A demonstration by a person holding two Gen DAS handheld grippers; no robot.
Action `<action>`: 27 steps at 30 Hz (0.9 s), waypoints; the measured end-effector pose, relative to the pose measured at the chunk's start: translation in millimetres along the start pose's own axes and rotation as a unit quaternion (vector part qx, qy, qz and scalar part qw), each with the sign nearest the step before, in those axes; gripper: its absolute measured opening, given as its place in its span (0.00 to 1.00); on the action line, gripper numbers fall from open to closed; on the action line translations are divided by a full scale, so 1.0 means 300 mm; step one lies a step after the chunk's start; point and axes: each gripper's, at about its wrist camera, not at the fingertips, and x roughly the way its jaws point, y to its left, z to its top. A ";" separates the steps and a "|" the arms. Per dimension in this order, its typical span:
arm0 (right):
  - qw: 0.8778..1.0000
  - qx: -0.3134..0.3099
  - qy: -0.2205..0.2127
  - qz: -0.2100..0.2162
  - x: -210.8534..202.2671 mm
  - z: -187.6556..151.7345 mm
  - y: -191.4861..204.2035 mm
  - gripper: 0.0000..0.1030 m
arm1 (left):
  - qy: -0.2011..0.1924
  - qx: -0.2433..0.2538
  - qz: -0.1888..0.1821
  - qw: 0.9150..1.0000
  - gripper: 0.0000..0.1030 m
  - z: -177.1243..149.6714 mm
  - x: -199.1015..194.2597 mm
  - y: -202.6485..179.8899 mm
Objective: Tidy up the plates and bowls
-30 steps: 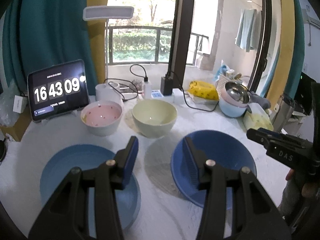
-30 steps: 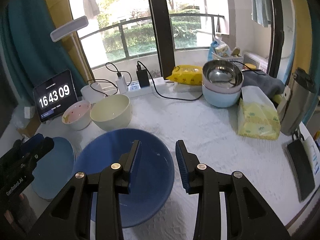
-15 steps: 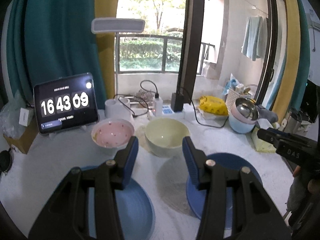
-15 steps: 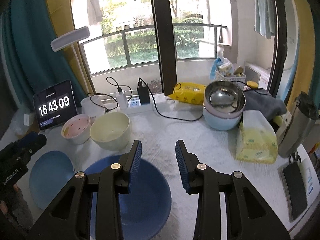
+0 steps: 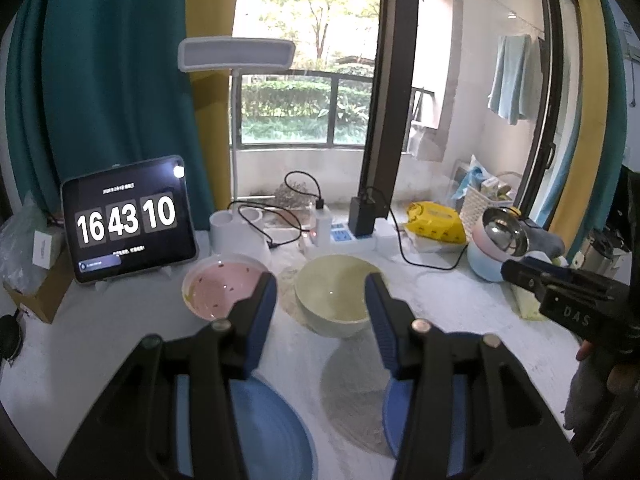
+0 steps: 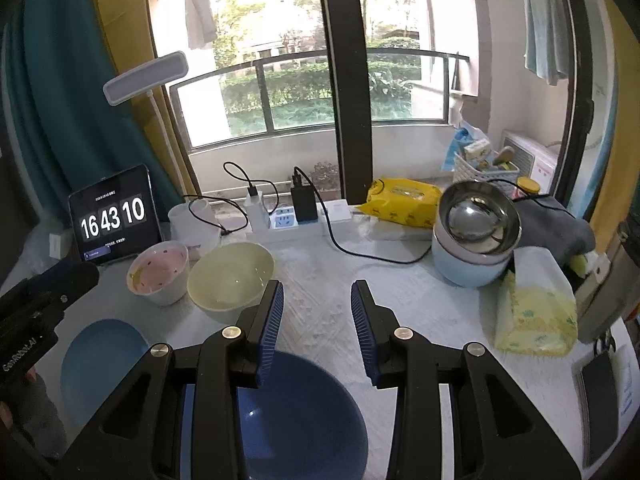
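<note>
Altogether two blue plates (image 6: 102, 356) (image 6: 304, 412) — two bowls (image 6: 160, 276) (image 6: 230, 280) behind.

free: bare cloth (image 6: 320, 304) mid-table | blocked: cream bowl (image 6: 230, 278), tissue pack (image 6: 534, 312), probably cable (image 6: 360, 254)

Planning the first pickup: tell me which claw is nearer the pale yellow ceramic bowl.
Left. The left claw hovers open right before the pale yellow ceramic bowl, which shows between its fingers. The right claw, also open, sits off to the bowl's right, above the dark blue plate.

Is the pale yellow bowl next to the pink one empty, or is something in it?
Empty. The pale yellow bowl stands upright on the table, and its bare inside shows only a glint of light.
</note>
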 end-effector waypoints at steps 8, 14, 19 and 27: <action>1.000 -0.005 0.026 0.011 0.100 0.036 0.012 0.36 | 0.014 -0.003 0.003 1.000 0.46 0.015 0.078 0.009; 0.999 0.003 0.042 0.019 0.167 0.046 0.016 0.36 | 0.032 -0.005 0.007 0.999 0.46 0.012 0.154 0.020; 0.998 0.009 0.060 0.023 0.236 0.056 0.020 0.36 | 0.046 -0.009 0.006 0.999 0.46 0.012 0.218 0.028; 0.995 0.008 0.093 0.034 0.351 0.065 0.056 0.36 | 0.074 -0.019 0.004 0.997 0.46 -0.006 0.325 0.038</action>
